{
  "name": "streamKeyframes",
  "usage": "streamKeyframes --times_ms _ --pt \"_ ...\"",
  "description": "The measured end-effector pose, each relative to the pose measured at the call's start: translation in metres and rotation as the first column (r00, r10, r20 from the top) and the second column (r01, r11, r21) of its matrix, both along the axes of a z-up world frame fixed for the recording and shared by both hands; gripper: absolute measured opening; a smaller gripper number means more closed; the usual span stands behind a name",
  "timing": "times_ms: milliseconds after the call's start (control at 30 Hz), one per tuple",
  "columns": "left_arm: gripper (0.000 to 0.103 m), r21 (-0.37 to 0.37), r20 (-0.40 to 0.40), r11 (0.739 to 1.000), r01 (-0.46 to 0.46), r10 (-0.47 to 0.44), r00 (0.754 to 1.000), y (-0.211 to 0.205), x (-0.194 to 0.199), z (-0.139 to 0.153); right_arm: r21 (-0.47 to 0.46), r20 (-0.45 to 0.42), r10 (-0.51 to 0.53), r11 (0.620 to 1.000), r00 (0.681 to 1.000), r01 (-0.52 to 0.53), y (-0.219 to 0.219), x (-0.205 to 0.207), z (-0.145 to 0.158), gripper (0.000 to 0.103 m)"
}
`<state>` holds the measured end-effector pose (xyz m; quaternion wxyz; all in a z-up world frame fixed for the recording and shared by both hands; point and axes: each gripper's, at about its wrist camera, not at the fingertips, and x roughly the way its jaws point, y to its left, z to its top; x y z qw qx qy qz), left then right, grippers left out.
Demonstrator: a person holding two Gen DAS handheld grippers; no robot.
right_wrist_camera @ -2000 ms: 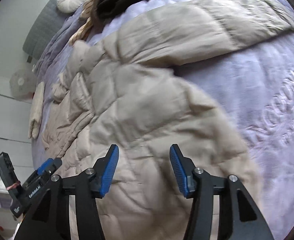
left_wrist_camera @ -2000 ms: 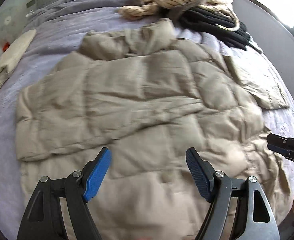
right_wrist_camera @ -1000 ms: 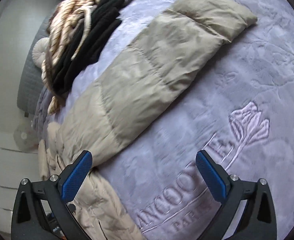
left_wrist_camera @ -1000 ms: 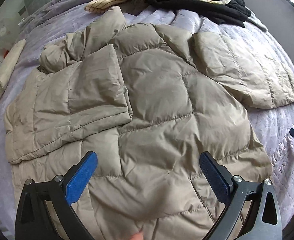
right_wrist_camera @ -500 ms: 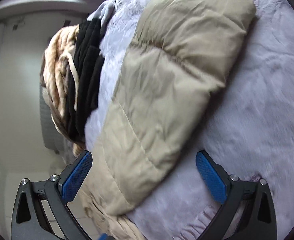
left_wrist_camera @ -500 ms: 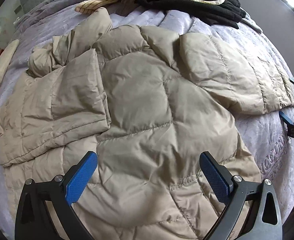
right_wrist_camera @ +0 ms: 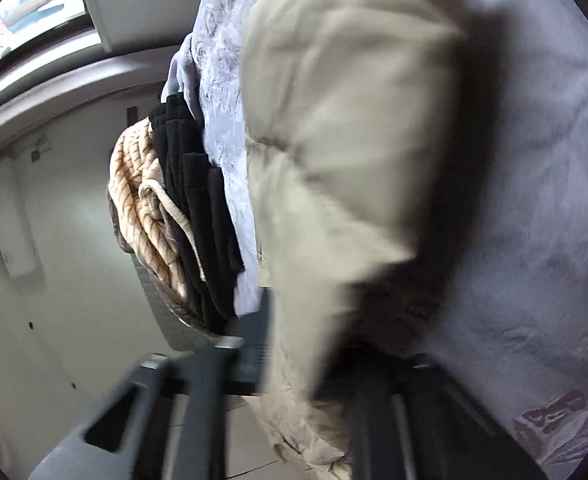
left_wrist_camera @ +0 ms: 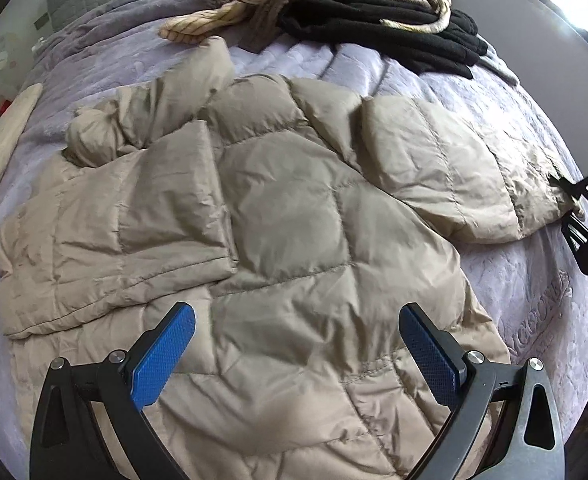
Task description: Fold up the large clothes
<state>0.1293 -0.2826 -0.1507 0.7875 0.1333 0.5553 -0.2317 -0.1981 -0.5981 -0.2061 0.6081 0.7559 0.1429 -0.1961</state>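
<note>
While the jacket (left_wrist_camera: pixel 294 240) is spread flat on the bed (left_wrist_camera: pixel 534 280), its sleeve (left_wrist_camera: pixel 454 184) at 3 o'clock is clamped at the cuff by the right gripper (left_wrist_camera: pixel 570 204), whose jaws have just been closing. The left gripper (left_wrist_camera: pixel 294 352) is held wide apart above the hem at 6 o'clock, nothing gripped.

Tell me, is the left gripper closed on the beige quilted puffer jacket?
No. The left gripper stands wide open above the beige quilted puffer jacket, its blue pads gripping nothing.
</note>
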Motion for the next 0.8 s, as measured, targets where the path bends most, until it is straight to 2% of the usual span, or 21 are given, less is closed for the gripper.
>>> streamKeyframes --times_ms 200,367,467,533,567,600,633,700,733,767,800 --pt "0.102 -0.023 0.022 1.000 -0.017 0.017 1.000 0.026 0.006 0.003 -0.144 -0.001 0.084 0.986 0.996 -0.084 0.012 0.031 0.044 0.008" --pt "0.102 -0.049 0.047 0.999 -0.006 0.008 0.999 0.052 0.012 0.009 -0.301 -0.040 0.201 0.932 0.979 -0.203 0.043 0.078 0.097 0.008" --pt "0.102 -0.067 0.072 0.998 -0.022 0.027 0.997 0.073 0.019 0.014 -0.448 -0.134 0.328 0.822 0.935 -0.352 0.088 0.128 0.134 0.008" --pt "0.102 -0.075 0.087 0.996 -0.046 0.053 0.995 0.090 0.025 0.018 -0.535 -0.226 0.410 0.706 0.884 -0.464 0.130 0.164 0.152 0.008" --pt "0.102 -0.079 0.093 0.995 -0.064 0.072 0.993 0.103 0.031 0.020 -0.558 -0.257 0.436 0.662 0.863 -0.500 0.146 0.177 0.156 0.008" --pt "0.102 -0.082 0.098 0.993 -0.080 0.088 0.991 0.114 0.035 0.022 -0.584 -0.297 0.468 0.600 0.832 -0.546 0.169 0.196 0.161 0.008" --pt "0.102 -0.081 0.104 0.992 -0.096 0.104 0.989 0.123 0.039 0.024 -0.613 -0.348 0.506 0.514 0.789 -0.600 0.200 0.220 0.165 0.008" --pt "0.102 -0.079 0.116 0.987 -0.139 0.147 0.982 0.151 0.052 0.026 -0.631 -0.421 0.544 0.399 0.726 -0.665 0.243 0.248 0.163 0.008" --pt "0.102 -0.076 0.122 0.984 -0.161 0.170 0.978 0.164 0.059 0.026 -0.631 -0.473 0.567 0.316 0.674 -0.709 0.276 0.269 0.157 0.008" --pt "0.102 -0.075 0.126 0.981 -0.179 0.187 0.974 0.175 0.061 0.026 -0.623 -0.514 0.578 0.257 0.634 -0.739 0.299 0.282 0.150 0.008" --pt "0.102 -0.071 0.130 0.977 -0.203 0.210 0.969 0.188 0.067 0.025 -0.614 -0.542 0.584 0.217 0.605 -0.759 0.316 0.291 0.144 0.008"
